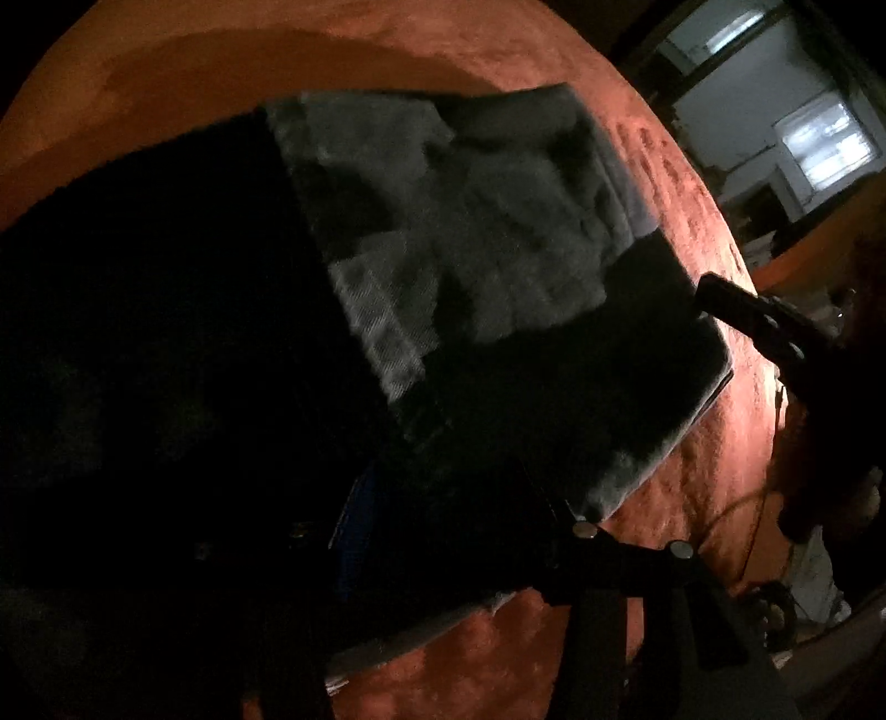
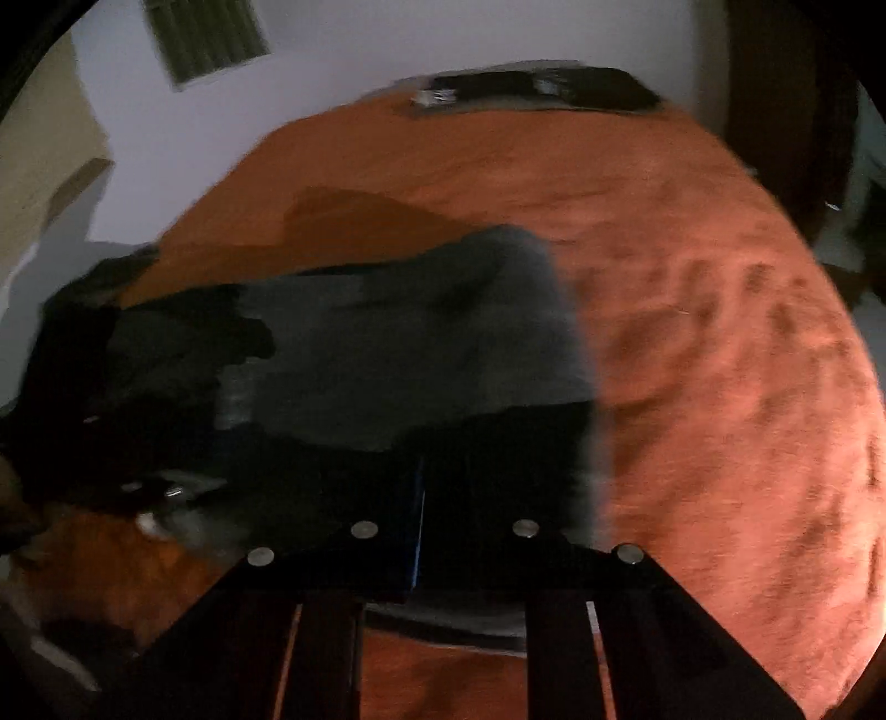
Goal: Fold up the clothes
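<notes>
Left wrist view: a dark grey garment [image 1: 470, 249], folded to a rough rectangle, lies on an orange-red bedspread [image 1: 692, 498] and fills the frame from the centre out to nine o'clock. Its left half is lost in deep shadow. The left gripper [image 1: 459, 498] sits at six o'clock, black against the dark cloth; its jaws look parted, but whether any fabric is caught between them cannot be told in the gloom. At three o'clock the right gripper [image 1: 714, 293] reaches in, its tip touching the garment's right edge; its jaws look nearly closed. A lit window [image 1: 825, 144] shows at two o'clock.

Right wrist view: the picture is blurred. The garment [image 2: 398, 343] spreads from the centre toward nine o'clock across the bedspread [image 2: 720, 360], its near edge running under the right gripper [image 2: 437, 498] at six o'clock. The jaws stand close together over the cloth, yet whether they pinch it cannot be made out. At twelve o'clock a second dark pile of clothing [image 2: 531, 88] lies at the bed's far edge, against a pale wall [image 2: 360, 33].
</notes>
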`<action>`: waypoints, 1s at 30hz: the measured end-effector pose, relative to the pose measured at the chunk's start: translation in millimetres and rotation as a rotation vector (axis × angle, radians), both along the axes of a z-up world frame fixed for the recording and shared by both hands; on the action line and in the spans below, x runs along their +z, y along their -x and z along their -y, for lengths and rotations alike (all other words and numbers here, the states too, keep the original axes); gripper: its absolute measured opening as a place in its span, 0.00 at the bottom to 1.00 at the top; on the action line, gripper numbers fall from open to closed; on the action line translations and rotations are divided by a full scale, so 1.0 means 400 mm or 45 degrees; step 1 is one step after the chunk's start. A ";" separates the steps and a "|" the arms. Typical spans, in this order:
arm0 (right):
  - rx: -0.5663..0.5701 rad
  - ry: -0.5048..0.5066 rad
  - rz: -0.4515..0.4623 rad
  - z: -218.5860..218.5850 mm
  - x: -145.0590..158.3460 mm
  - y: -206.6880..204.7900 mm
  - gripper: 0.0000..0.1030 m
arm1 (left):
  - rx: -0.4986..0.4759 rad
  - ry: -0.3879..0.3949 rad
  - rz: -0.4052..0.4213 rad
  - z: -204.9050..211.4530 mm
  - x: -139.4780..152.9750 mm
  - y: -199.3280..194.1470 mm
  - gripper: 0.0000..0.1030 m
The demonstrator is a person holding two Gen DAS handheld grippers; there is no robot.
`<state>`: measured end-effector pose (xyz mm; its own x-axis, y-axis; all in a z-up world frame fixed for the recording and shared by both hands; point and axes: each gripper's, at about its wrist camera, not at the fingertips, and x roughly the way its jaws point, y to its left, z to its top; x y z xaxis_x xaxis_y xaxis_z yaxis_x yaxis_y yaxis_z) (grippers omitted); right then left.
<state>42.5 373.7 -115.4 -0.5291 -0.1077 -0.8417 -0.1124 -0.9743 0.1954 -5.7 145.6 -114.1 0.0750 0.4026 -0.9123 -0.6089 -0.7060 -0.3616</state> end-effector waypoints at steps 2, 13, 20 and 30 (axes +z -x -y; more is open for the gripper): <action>-0.060 -0.006 0.084 -0.035 -0.047 0.000 0.12 | 0.021 -0.019 0.015 0.014 0.008 0.001 0.49; 0.002 -0.088 -0.003 -0.063 0.096 0.189 0.17 | -0.119 -0.088 -0.169 -0.023 0.085 -0.052 0.49; -0.073 0.068 0.283 -0.150 -0.044 0.380 0.16 | -0.207 -0.026 -0.219 -0.046 0.029 -0.106 0.50; -0.120 0.215 0.134 -0.189 0.034 0.314 0.16 | -0.159 -0.138 -0.133 -0.014 0.069 -0.062 0.56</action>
<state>-83.2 449.3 -102.0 -0.4539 -0.2060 -0.8669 -0.2298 -0.9129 0.3373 19.3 151.2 -86.4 0.0374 0.4923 -0.8696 -0.7278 -0.5829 -0.3613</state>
